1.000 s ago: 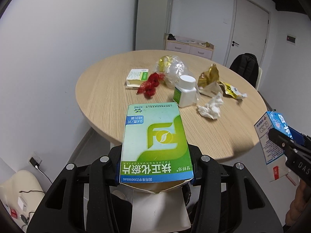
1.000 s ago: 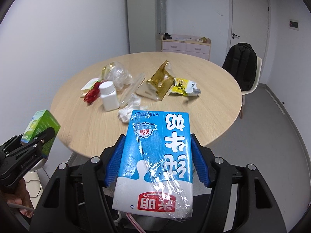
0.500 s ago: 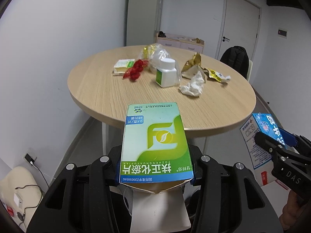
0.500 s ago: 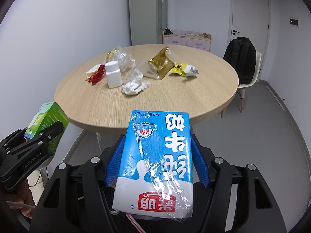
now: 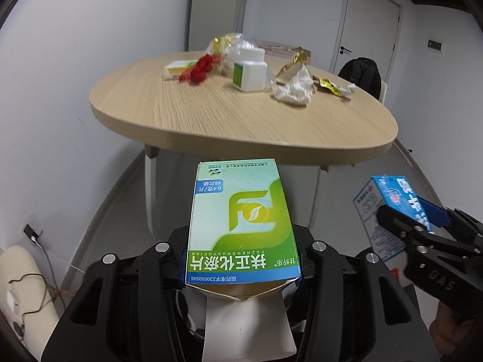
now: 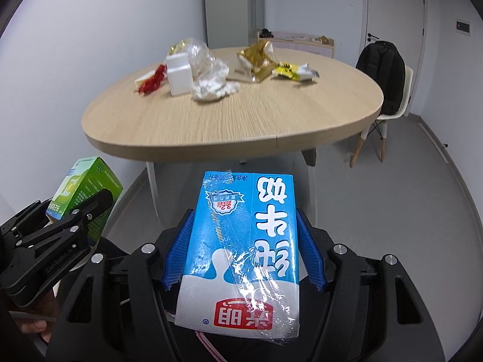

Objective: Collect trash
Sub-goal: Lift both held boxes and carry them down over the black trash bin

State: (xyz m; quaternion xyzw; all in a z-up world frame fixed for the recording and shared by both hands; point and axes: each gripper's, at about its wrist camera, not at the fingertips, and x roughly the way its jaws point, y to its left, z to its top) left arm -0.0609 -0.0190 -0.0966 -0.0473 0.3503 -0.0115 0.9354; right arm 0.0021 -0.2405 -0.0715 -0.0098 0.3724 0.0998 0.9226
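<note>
My left gripper has its jaws clamped on a green and white medicine box, gripped by its two long sides with the printed face up and its open end flap toward me. My right gripper has its jaws clamped, blue pads against both sides, on a blue and white milk carton wrapped partly in clear film. Both are held off the near edge of the round wooden worktop, below its level, with grey floor beneath them.

The rest of the trash lies on the far half of the worktop. From the left wrist view there is a white plastic bottle standing upright with a green label, a crumpled white tissue just to its right, a red wrapper to its left lying against a small flat box, a clear crinkled bag behind the bottle, a gold foil packet behind the tissue, and a yellow snack wrapper further right.

A black backpack sits on a white chair beyond the worktop, near a closed door.
</note>
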